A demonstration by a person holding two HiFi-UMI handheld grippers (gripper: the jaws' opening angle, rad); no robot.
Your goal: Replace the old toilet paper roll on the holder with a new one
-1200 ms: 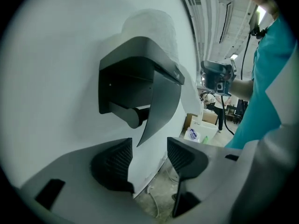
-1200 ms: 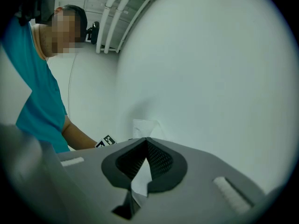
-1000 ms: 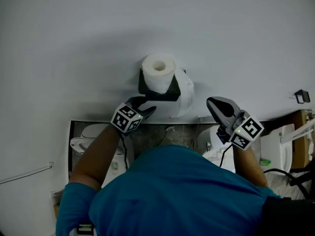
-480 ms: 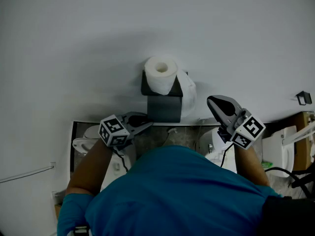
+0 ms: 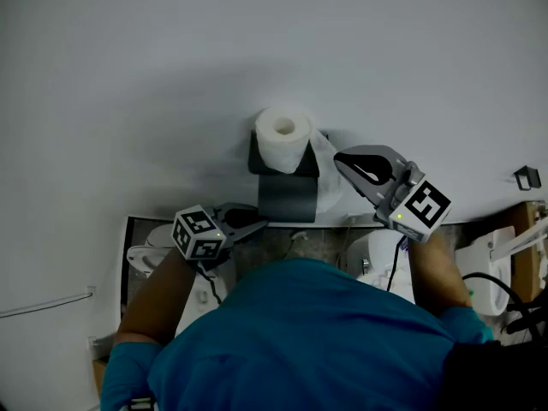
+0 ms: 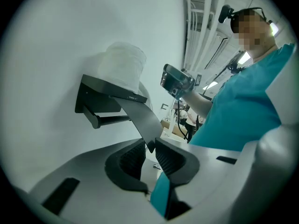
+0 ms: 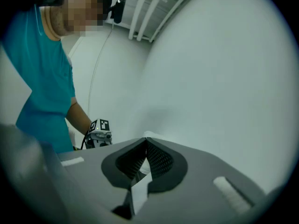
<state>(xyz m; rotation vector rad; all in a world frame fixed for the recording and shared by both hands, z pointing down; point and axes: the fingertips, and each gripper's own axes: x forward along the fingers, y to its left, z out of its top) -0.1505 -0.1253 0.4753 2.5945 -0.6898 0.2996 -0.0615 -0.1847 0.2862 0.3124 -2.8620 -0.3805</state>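
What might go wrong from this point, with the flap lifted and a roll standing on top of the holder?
1. The left gripper, whose jaws have just been closing, pinches only the corner of the flap; it could slip free and drop shut.
2. The roll stands loose on top of the holder; a knock from the shut right gripper, close beside it, may topple it.

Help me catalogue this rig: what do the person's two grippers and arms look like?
The left gripper and right gripper are alike: smooth grey shells tapering to two jaws lined with dark ribbed pads. Each carries a white cube printed with black square markers, and a thin dark cable trails from it. The person wears a teal short-sleeved shirt.
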